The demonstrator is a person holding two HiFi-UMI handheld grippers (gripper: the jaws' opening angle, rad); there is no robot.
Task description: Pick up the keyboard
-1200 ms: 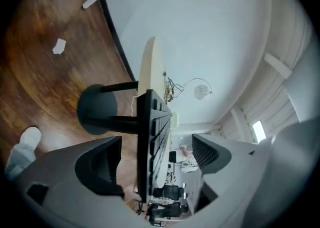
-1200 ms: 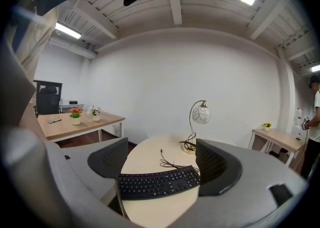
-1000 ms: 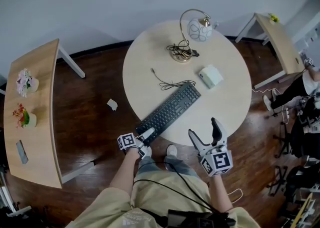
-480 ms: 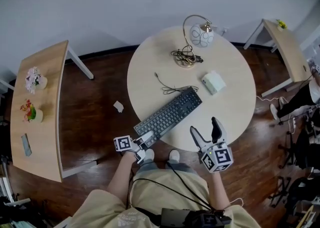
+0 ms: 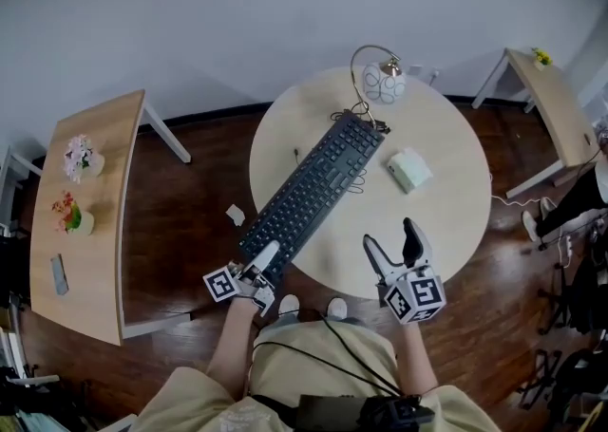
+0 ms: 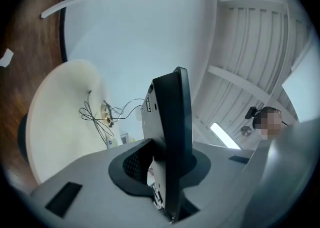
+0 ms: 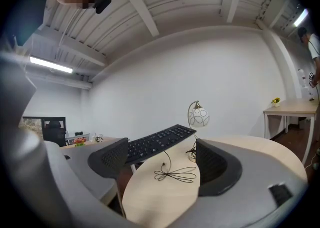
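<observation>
Your left gripper (image 5: 267, 256) is clenched on the keyboard (image 5: 316, 183) at one end; right gripper (image 5: 391, 241) gapes empty. Stiff, light, long: it likely levers; hold nearer mid-length.

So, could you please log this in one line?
left hand-held gripper: shut on keyboard | keyboard: above table | right hand-held gripper: open

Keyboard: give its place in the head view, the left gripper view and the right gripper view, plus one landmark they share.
Head view: the keyboard runs diagonally through the centre, its near end in the left gripper.
Left gripper view: the keyboard stands edge-on at centre, clamped between the jaws.
Right gripper view: the keyboard hangs left of centre, clear of the round table.
Shared landmark: the round table.
</observation>
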